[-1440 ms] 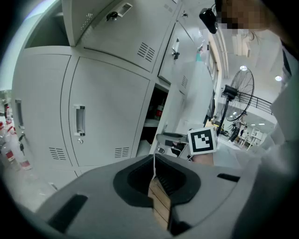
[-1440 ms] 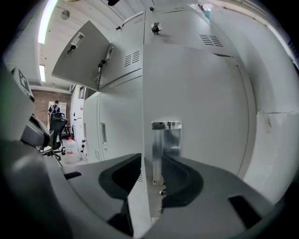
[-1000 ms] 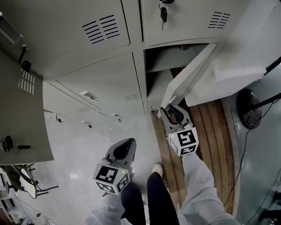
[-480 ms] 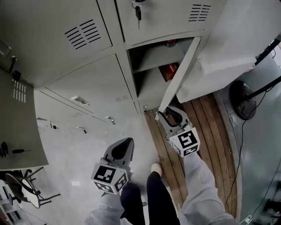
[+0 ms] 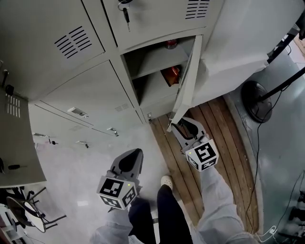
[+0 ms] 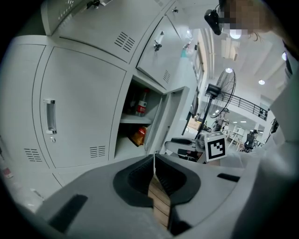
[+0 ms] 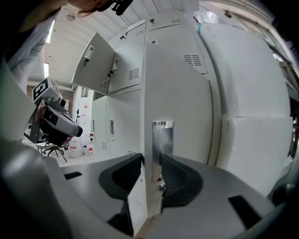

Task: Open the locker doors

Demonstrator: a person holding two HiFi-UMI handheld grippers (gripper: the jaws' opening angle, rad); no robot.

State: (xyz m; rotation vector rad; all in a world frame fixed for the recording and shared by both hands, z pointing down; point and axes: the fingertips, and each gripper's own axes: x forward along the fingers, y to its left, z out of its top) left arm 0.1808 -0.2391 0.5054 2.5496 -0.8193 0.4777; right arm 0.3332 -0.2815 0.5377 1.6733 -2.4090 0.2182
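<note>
The left gripper is held nearest, clenched and empty above the pale floor, presumably to be kept clear of the swing. Ahead on the right, the right gripper is clamped on the free edge of the locker door, just beside its metal handle plate, so that the door can be drawn outward. The door has been swung wider than a second ago, and more of the compartment is exposed. An orange packet is seen at the lower shelf's right edge and a red bottle on the upper shelf. Beyond, a key is left in the upper door.
</note>
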